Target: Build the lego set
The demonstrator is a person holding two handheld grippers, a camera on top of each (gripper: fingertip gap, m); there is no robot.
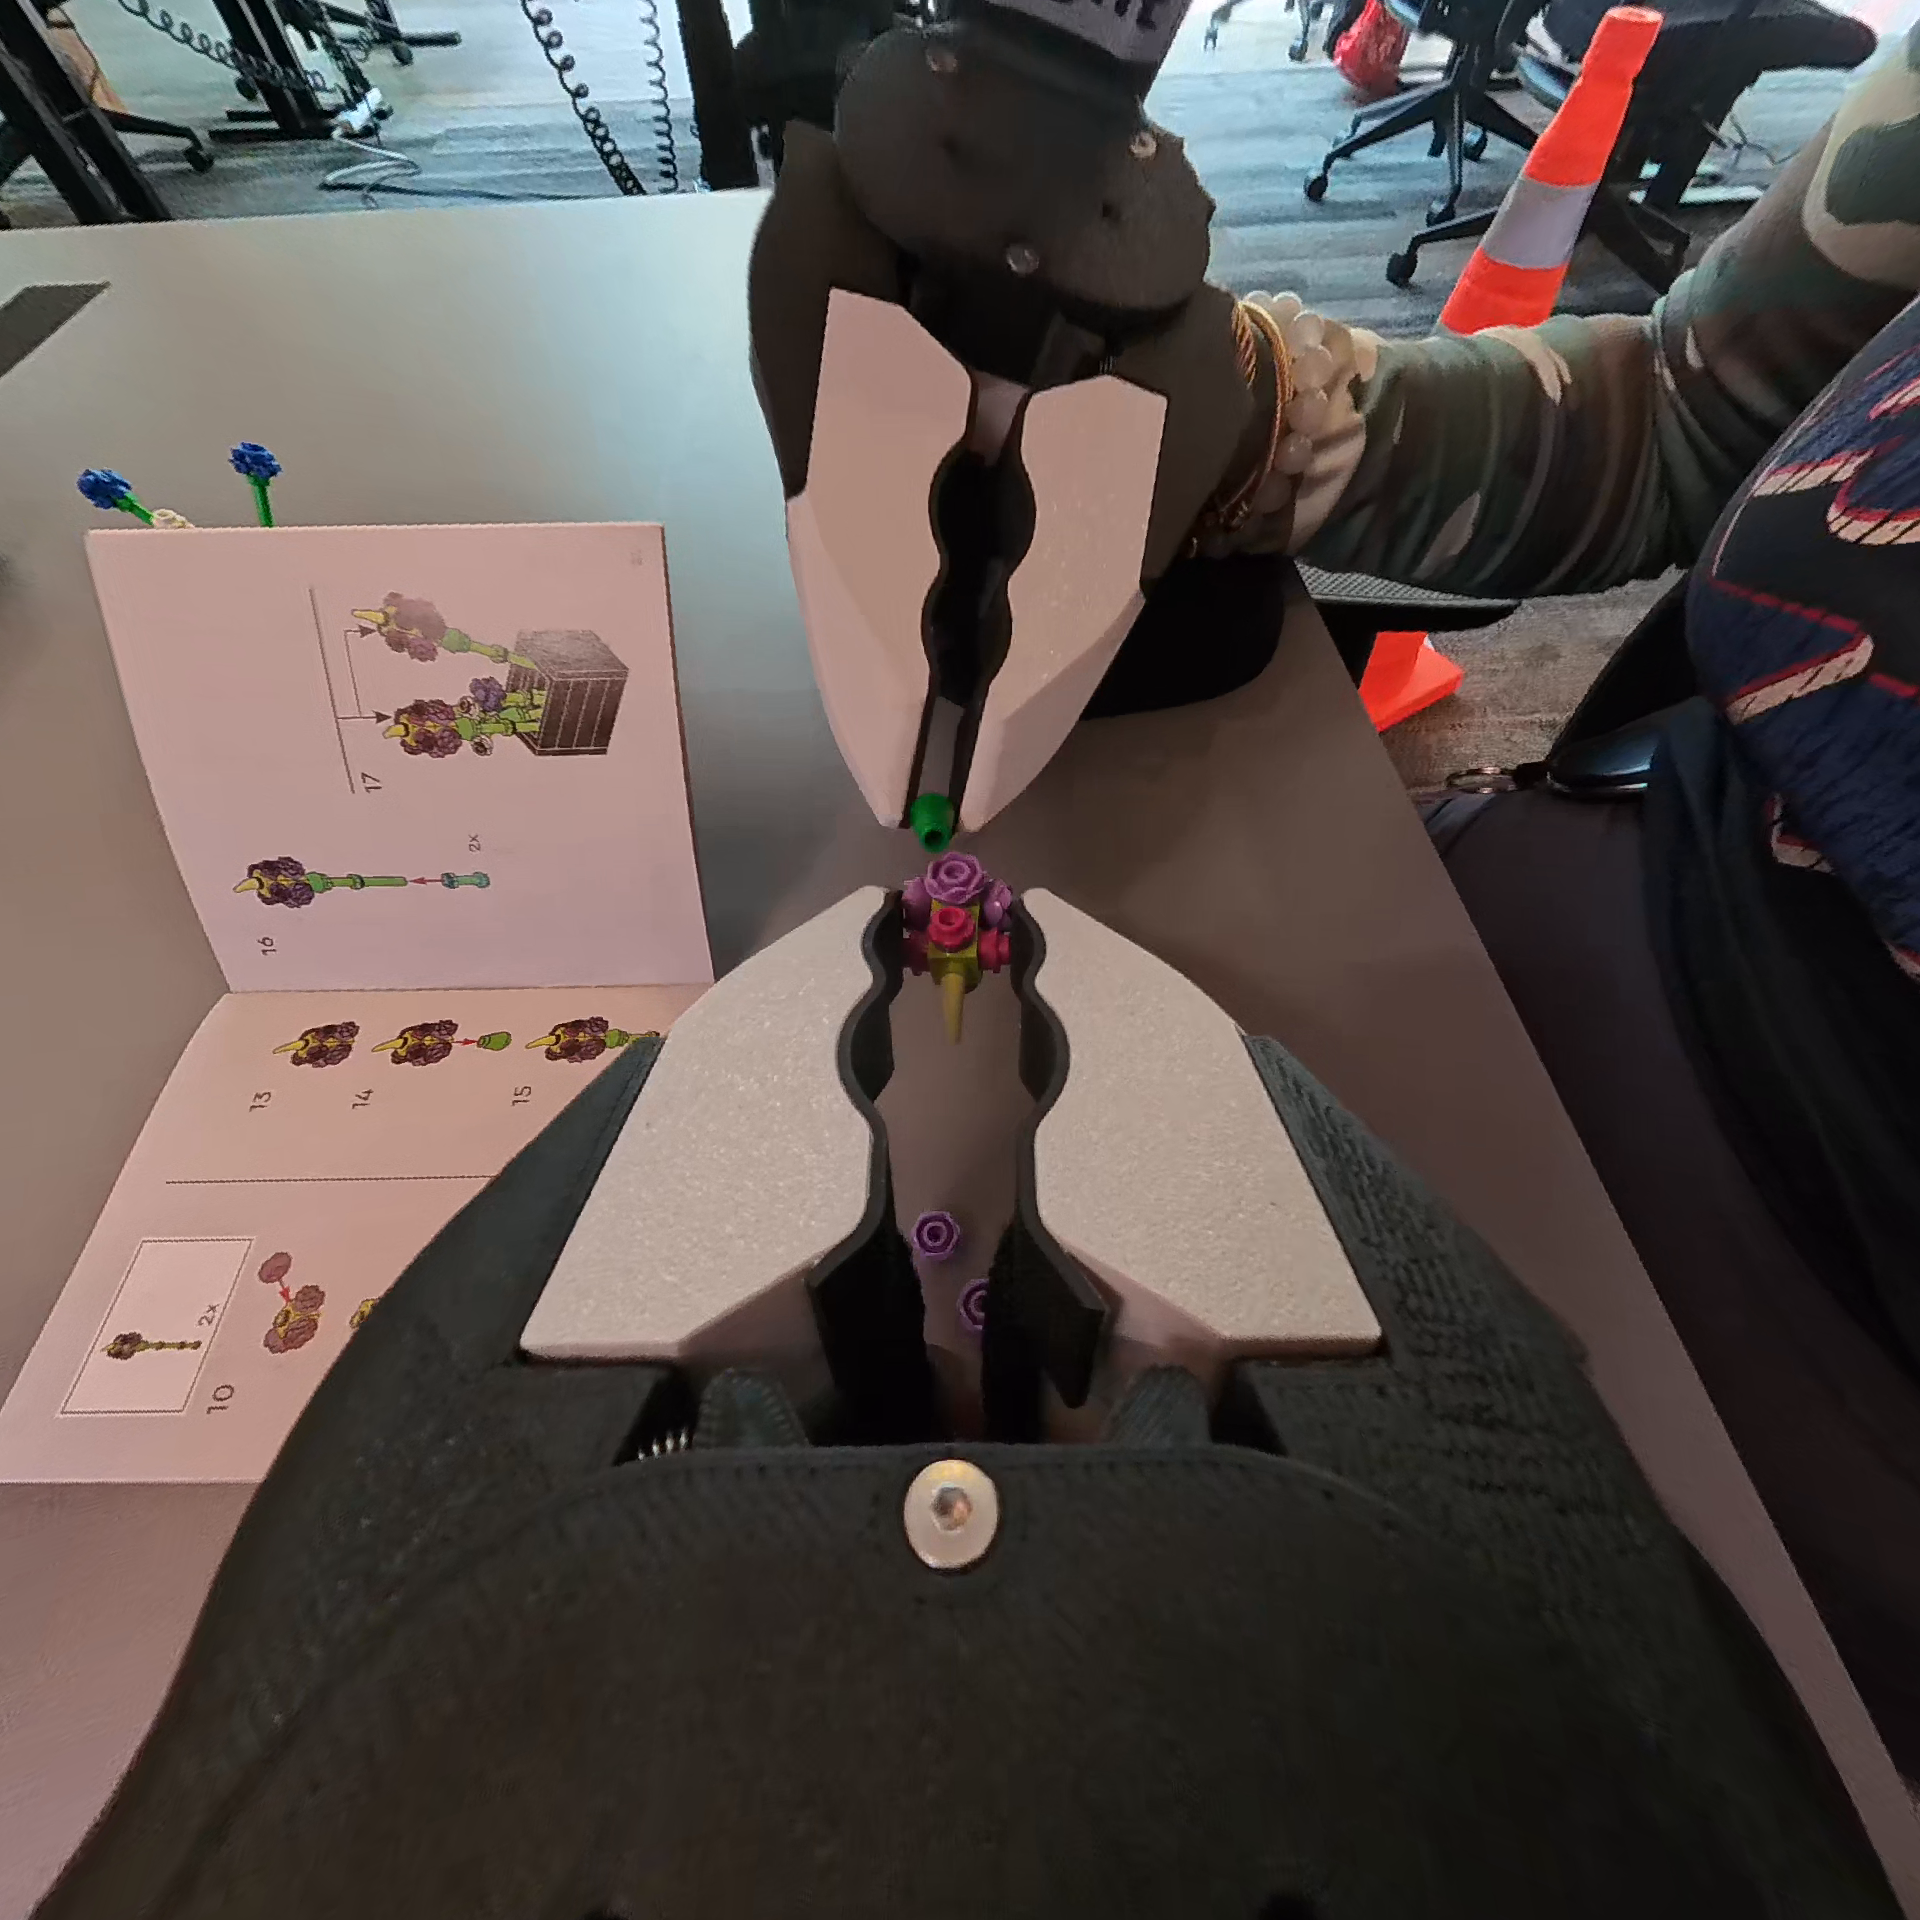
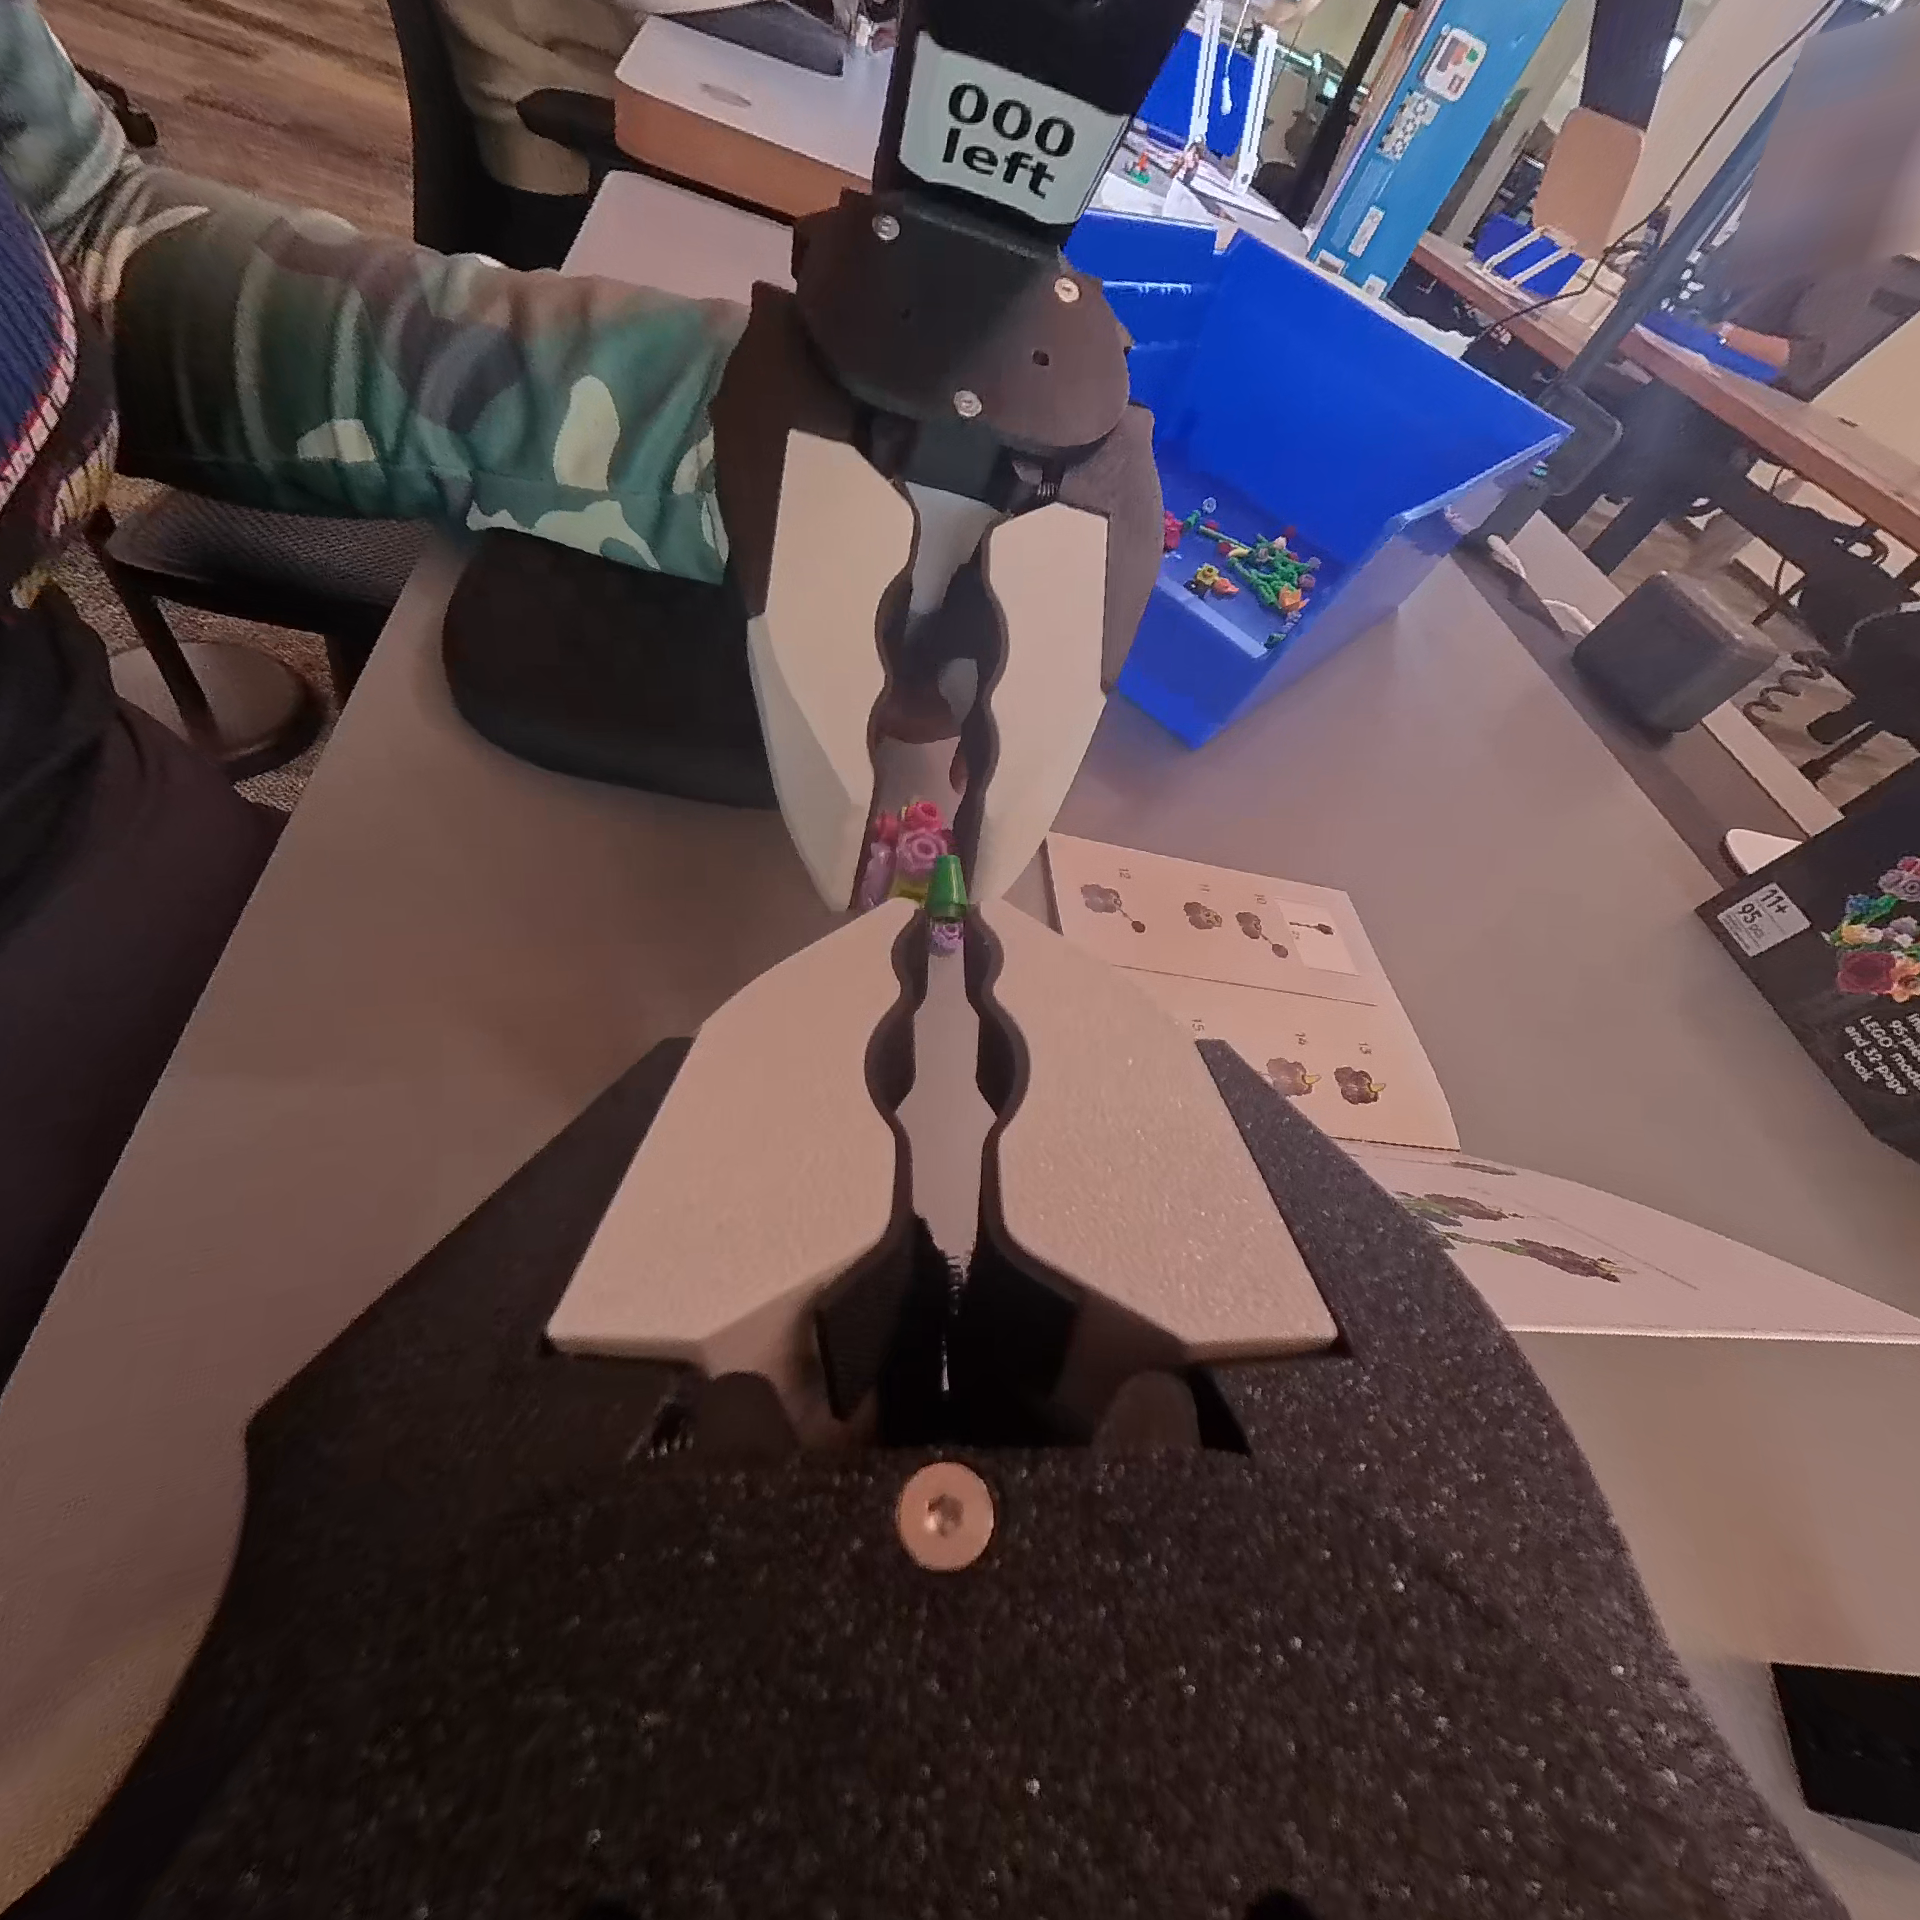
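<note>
Left hand-held gripper point(image 1: 954, 914) clamps the flower cluster point(image 1: 954, 920) above the table point(image 1: 1195, 883); right hand-held gripper point(image 2: 940, 920) pinches a green stem piece point(image 2: 945, 888), tips nearly touching. We should align the axes, then press straight.

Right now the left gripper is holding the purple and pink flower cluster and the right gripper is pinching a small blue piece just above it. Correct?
Not quite. The piece pinched by the right gripper is green, not blue, as the left wrist view shows. The rest stands: the left gripper holds the purple and pink flower cluster, with that piece just above it.
</note>
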